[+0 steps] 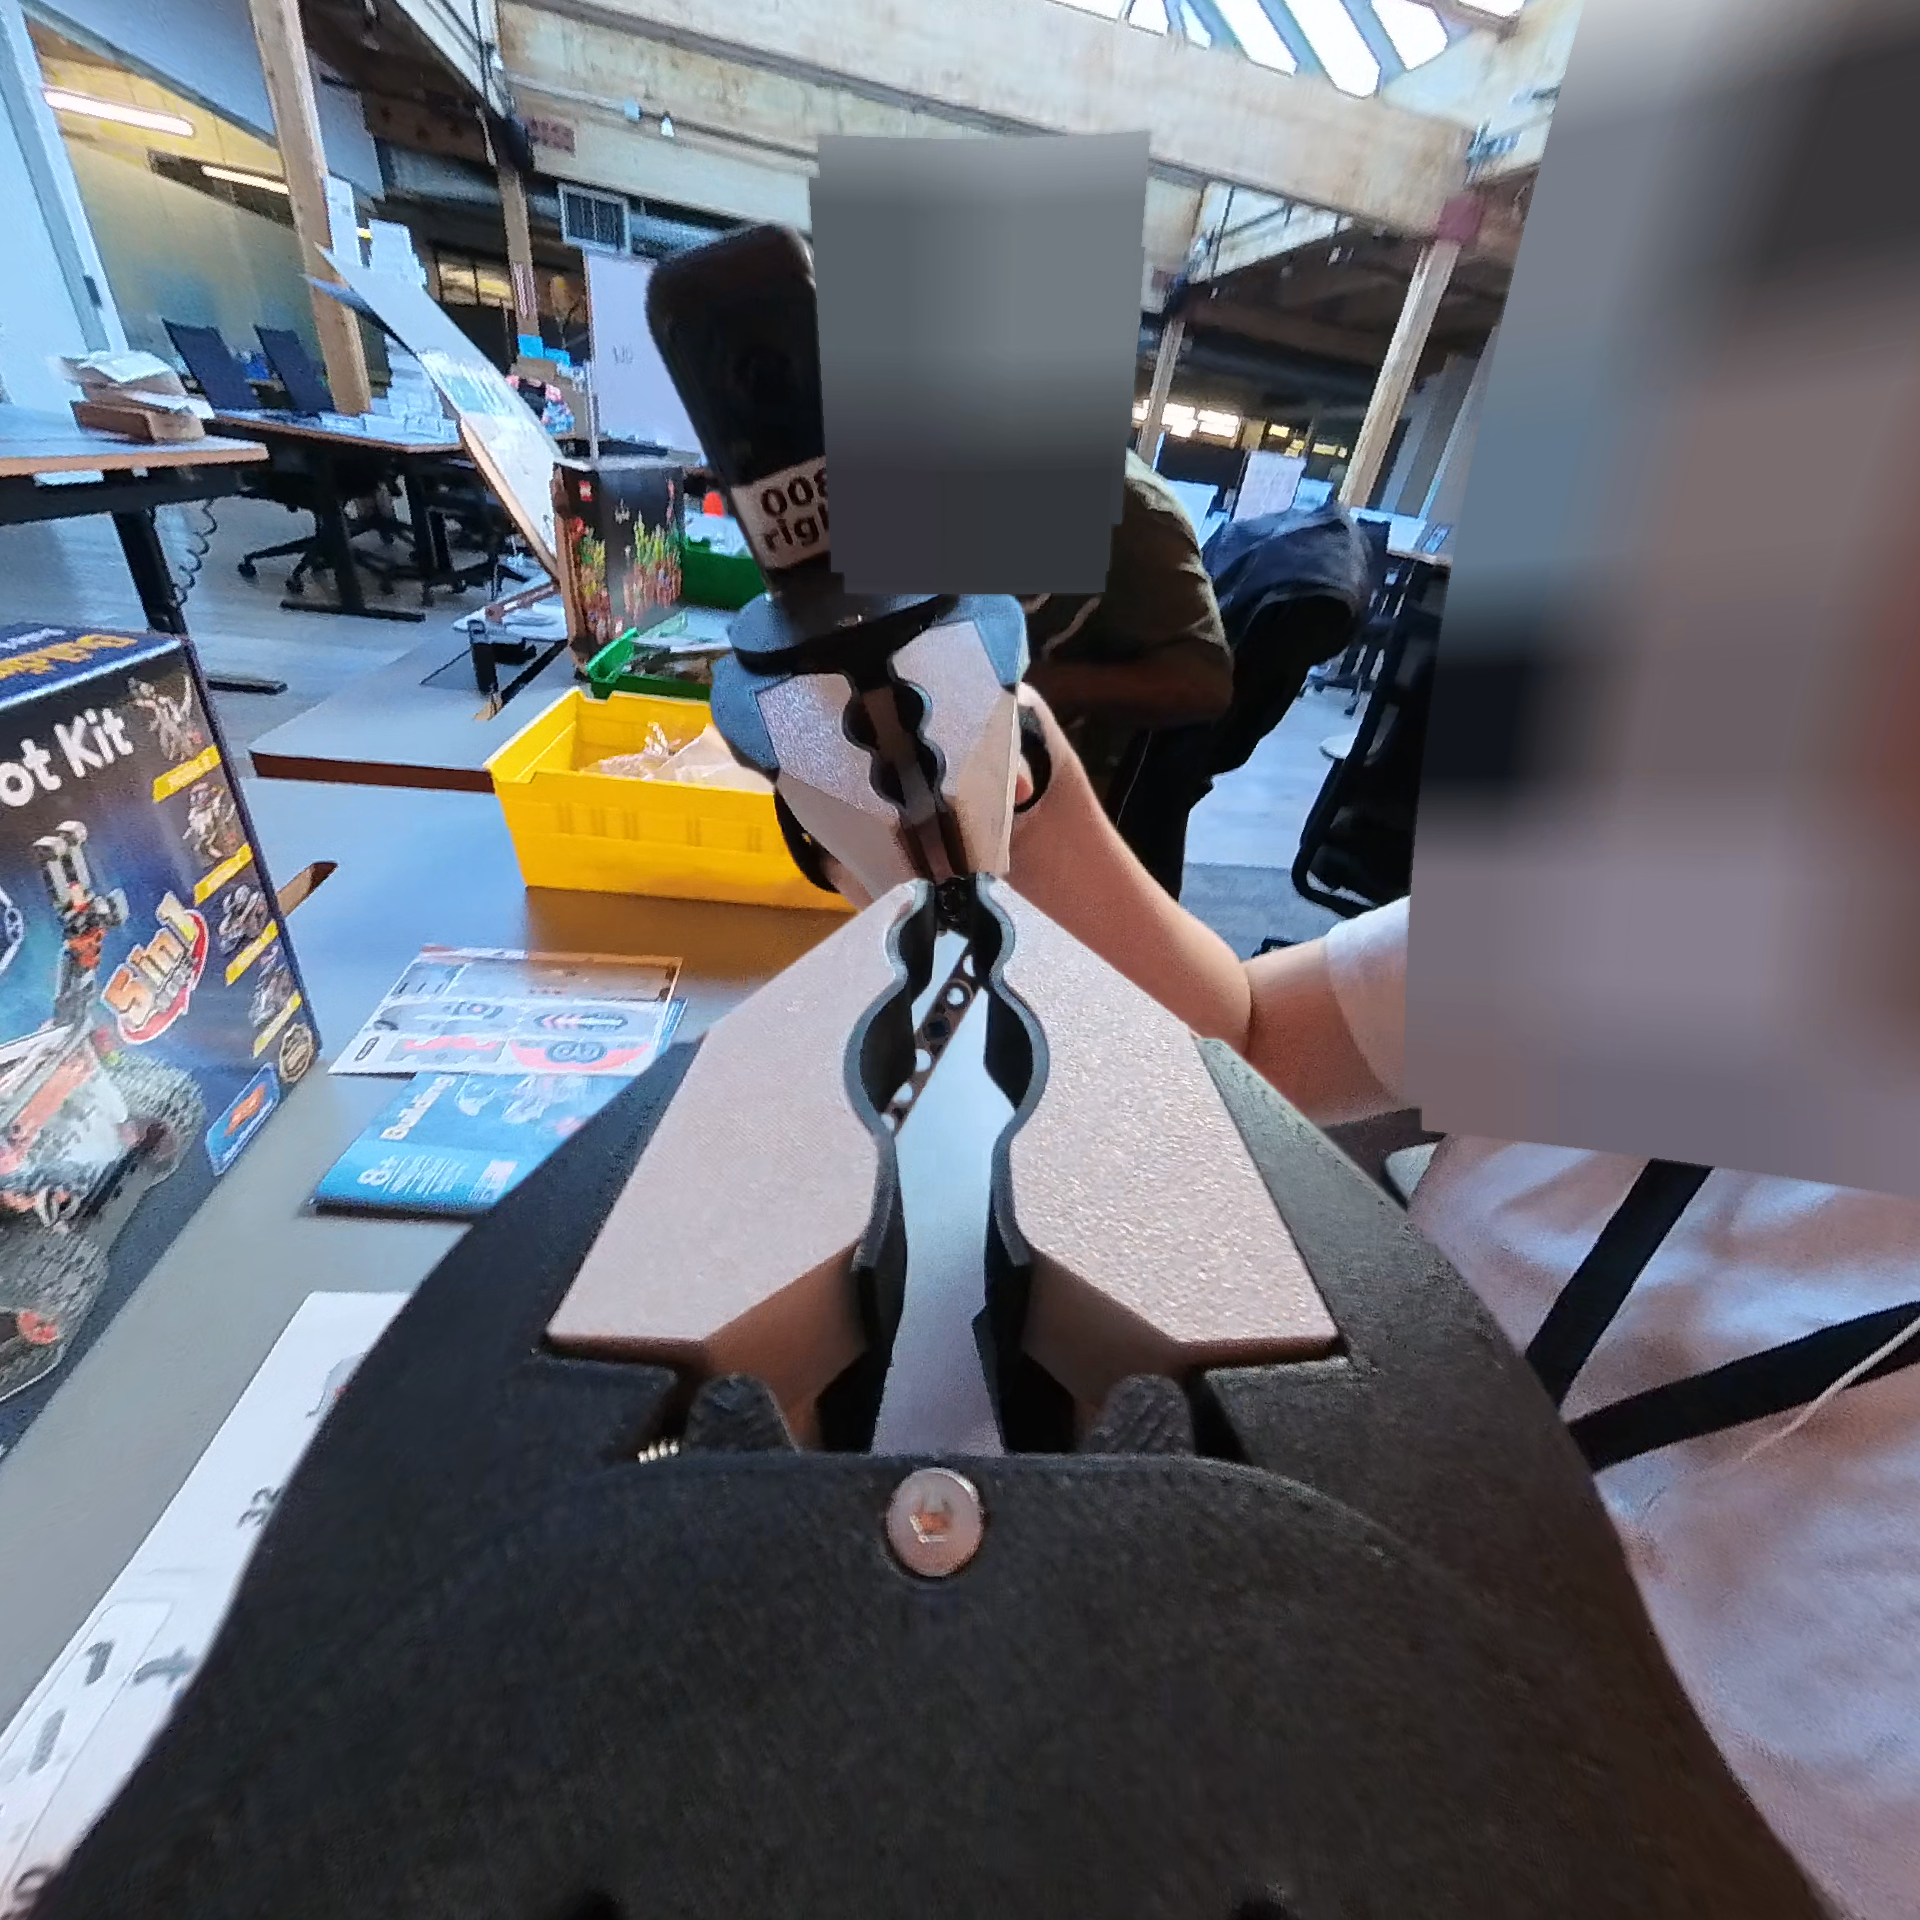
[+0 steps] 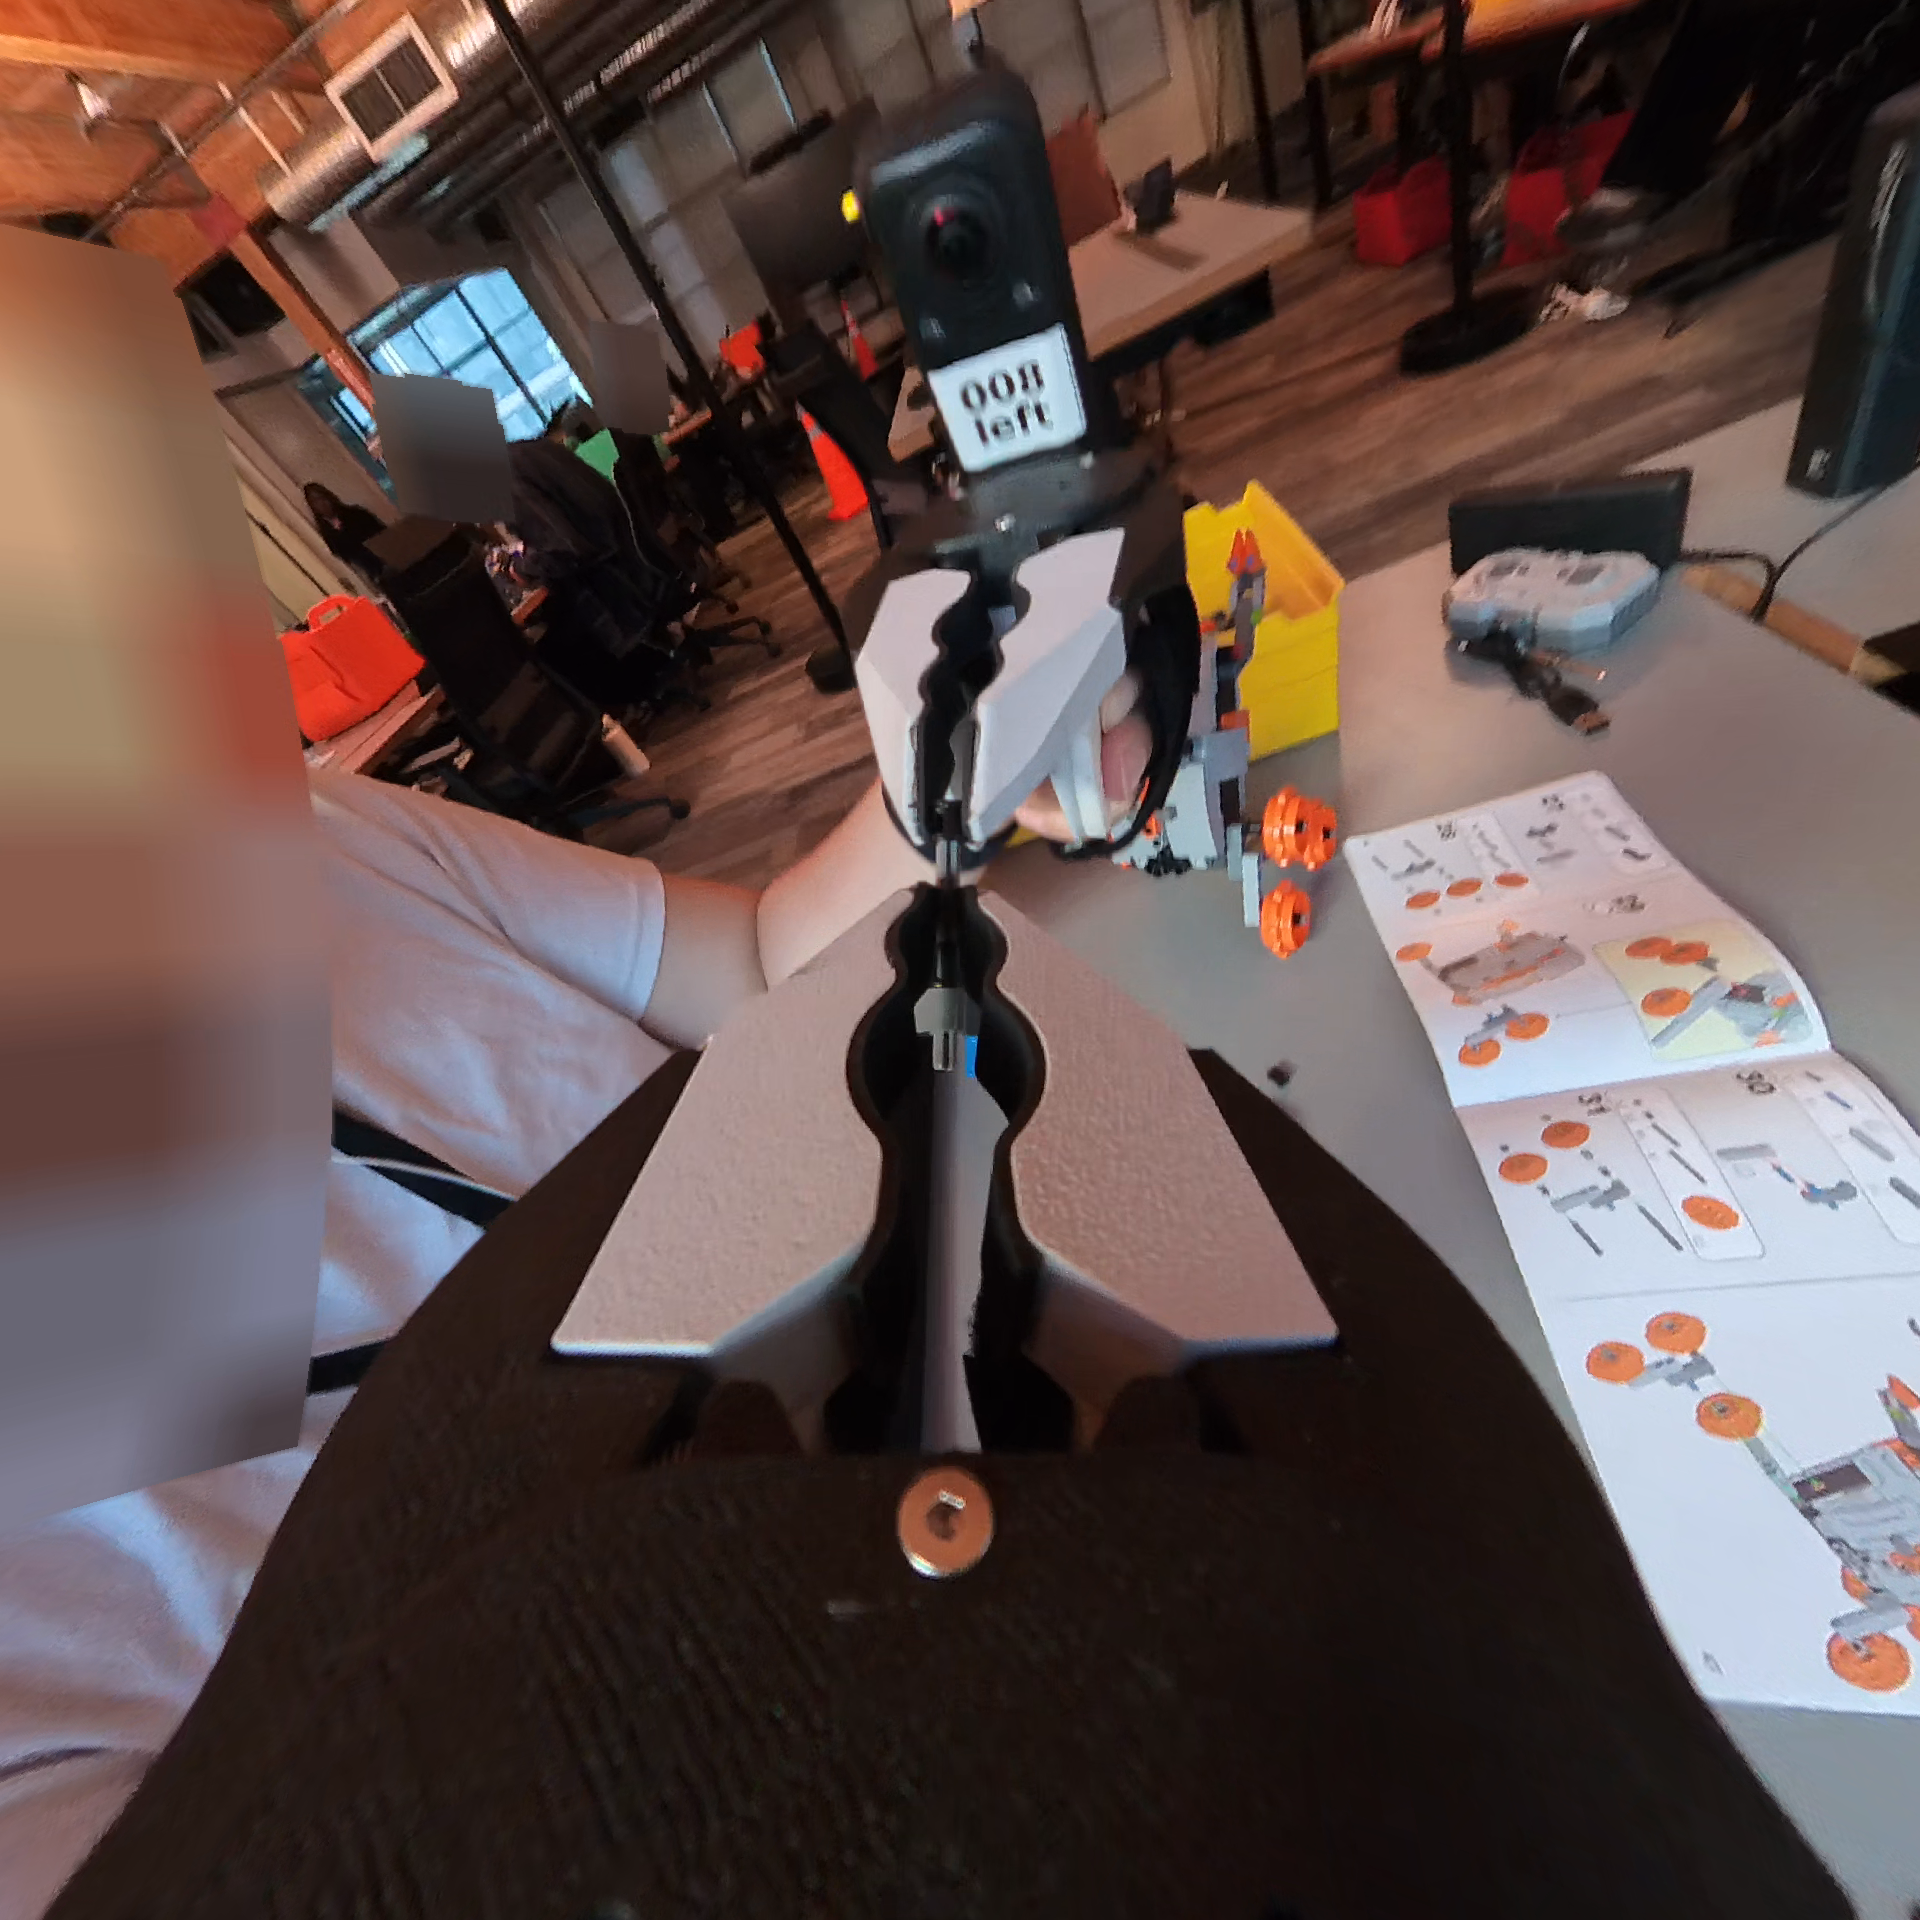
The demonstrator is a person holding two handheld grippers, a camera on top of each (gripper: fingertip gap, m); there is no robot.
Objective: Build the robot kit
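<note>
My two grippers meet tip to tip in the air above the grey table [image 2: 1475, 748]. My left gripper [image 1: 951, 902] is shut on a thin black beam with holes [image 1: 938, 1031] that runs back between its fingers. My right gripper [image 2: 948, 902] is shut on a small grey and blue connector piece [image 2: 943, 1027], with a thin black pin at its tips. The right gripper also shows in the left wrist view [image 1: 940, 857], and the left gripper in the right wrist view [image 2: 943, 826]. The pieces touch or nearly touch at the tips; I cannot tell which.
A partly built grey model with orange wheels [image 2: 1262, 831], a yellow bin [image 2: 1283, 623] and an open instruction booklet [image 2: 1662, 1143] lie to the right. A kit box [image 1: 125, 935], sticker sheet [image 1: 520, 1013] and blue booklet [image 1: 457, 1132] lie to the left. A grey controller [image 2: 1548, 597] sits at the back. My two grippers' fingertips are within a few centimetres of each other.
</note>
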